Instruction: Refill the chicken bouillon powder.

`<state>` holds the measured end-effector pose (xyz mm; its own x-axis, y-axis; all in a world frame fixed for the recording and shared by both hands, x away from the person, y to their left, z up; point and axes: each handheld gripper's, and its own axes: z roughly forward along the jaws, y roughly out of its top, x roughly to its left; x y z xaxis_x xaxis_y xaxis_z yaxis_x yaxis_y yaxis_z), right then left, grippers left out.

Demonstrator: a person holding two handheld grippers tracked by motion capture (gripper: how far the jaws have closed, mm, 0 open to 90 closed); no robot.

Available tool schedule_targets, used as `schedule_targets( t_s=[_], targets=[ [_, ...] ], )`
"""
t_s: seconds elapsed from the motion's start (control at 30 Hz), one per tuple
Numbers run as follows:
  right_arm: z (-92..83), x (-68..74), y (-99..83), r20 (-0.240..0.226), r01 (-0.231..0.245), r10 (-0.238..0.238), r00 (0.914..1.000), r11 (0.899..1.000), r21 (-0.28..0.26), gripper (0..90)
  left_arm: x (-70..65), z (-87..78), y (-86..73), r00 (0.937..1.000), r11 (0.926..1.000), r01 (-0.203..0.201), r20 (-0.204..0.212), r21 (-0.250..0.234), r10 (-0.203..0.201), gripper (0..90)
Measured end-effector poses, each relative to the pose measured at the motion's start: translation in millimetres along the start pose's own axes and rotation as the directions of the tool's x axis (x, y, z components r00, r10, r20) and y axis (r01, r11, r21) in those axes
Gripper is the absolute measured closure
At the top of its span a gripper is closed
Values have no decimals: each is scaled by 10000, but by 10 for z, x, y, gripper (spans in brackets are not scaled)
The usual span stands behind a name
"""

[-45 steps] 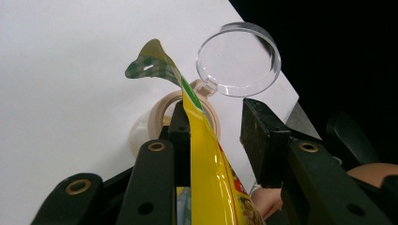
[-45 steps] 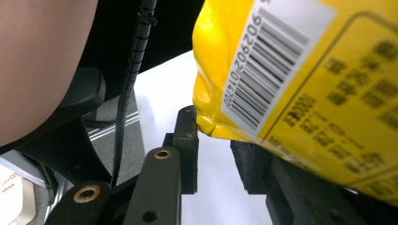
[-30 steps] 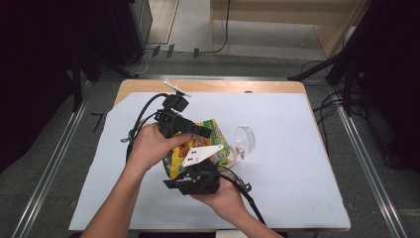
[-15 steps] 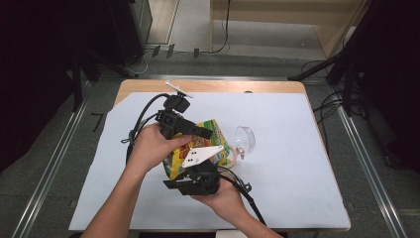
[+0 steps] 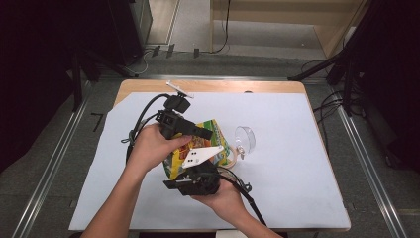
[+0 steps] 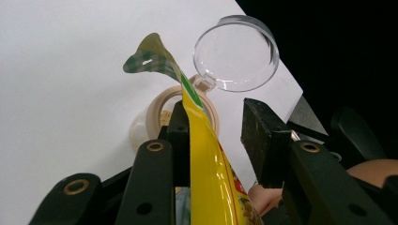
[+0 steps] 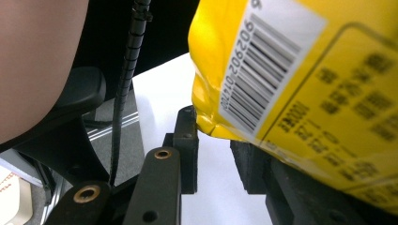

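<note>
The table is covered by a white sheet. Just left of its centre the yellow snack bag hangs in the air between the two hands. Its opened top corner points toward three o'clock, over a small jar.

The biggest worry is the bag itself. The right gripper, coming in from six o'clock, seems clenched on the crimped bottom corner alone. That is a thin, slippery seam, so the bag could swing or slide out if it gets tipped further.

The left gripper, reaching in from nine o'clock, is released. The bag's upper edge leans on one jaw, while the other jaw stands apart from it. With nothing pinching that edge, the mouth can flop sideways, and the contents would then land on the sheet rather than in the jar.

The jar looks light and sits touching nothing that steadies it. A nudge from the bag's curled flap or from a jaw tip could push it toward three o'clock or knock it over.

Its clear flip lid stands open at the jar's one o'clock side. The bag tip passes very near the lid and could catch it and drag the jar along.
</note>
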<state>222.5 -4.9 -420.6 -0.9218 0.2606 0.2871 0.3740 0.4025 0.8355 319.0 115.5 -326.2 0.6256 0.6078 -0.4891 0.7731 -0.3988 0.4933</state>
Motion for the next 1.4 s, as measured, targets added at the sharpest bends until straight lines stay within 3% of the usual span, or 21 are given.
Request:
schedule_targets(
  t_s=[0.87, 1.4],
  targets=[
    [-44, -13, -82, 153, -283, 286, 9995, 9994, -194, 639, -55, 95, 29, 9995, 9992, -219, -210, 342, 227, 683],
    [-55, -14, -22, 80, -634, 636, 9979, 9976, -287, 650, -6, 74, 49, 10000, 9998, -7, -49, 216, 8, 664]
  ],
)
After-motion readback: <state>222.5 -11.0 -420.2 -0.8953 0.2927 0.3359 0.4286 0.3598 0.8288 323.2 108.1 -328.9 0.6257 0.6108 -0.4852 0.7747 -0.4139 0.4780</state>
